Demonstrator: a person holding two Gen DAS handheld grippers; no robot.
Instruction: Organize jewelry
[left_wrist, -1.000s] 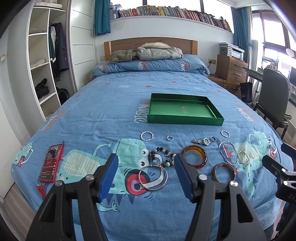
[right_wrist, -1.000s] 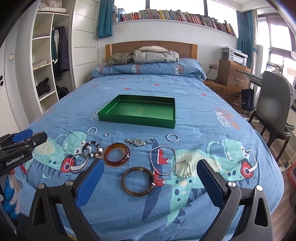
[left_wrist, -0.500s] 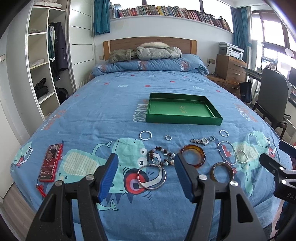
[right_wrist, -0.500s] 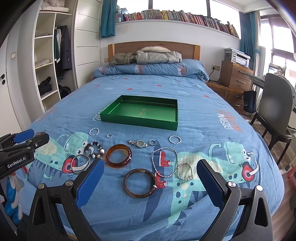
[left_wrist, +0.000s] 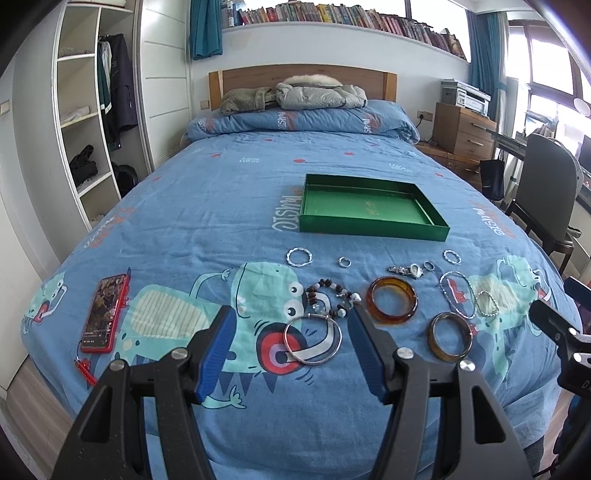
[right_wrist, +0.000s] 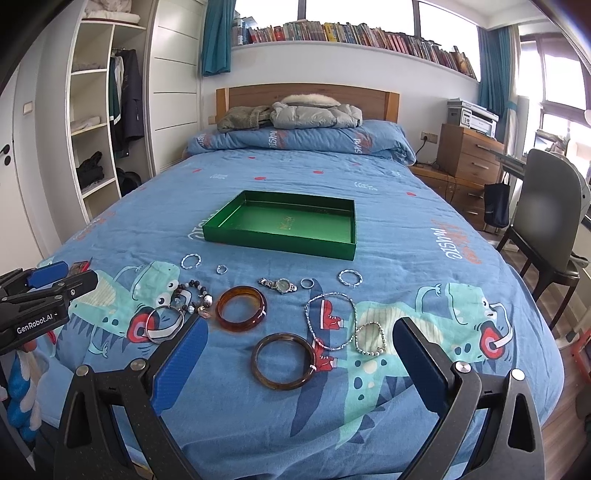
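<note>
Jewelry lies spread on the blue bedspread in front of an empty green tray (left_wrist: 373, 227) (right_wrist: 280, 244). My left gripper (left_wrist: 290, 314) hovers open above a silver bangle (left_wrist: 313, 339) (right_wrist: 164, 325), next to a beaded bracelet (left_wrist: 330, 297). Further right lie a thick amber bangle (left_wrist: 392, 300) (right_wrist: 241, 304), a thin brown bangle (left_wrist: 450, 335) (right_wrist: 283, 361), a wristwatch (left_wrist: 408, 270) (right_wrist: 279, 284), silver chains (right_wrist: 330, 325) and small rings. My right gripper (right_wrist: 297, 328) is wide open above the thin brown bangle. Both hold nothing.
A red phone (left_wrist: 103, 312) lies at the bed's left edge. Coats and a folded quilt (left_wrist: 303, 118) sit at the headboard. A shelf unit (left_wrist: 85, 122) stands left, a chair (left_wrist: 546, 195) and wooden dresser (left_wrist: 463, 133) right.
Both grippers have drawn back and tilted slightly, so the jewelry sits a little lower in each view. Neither jaw spacing changed and nothing was picked up.
</note>
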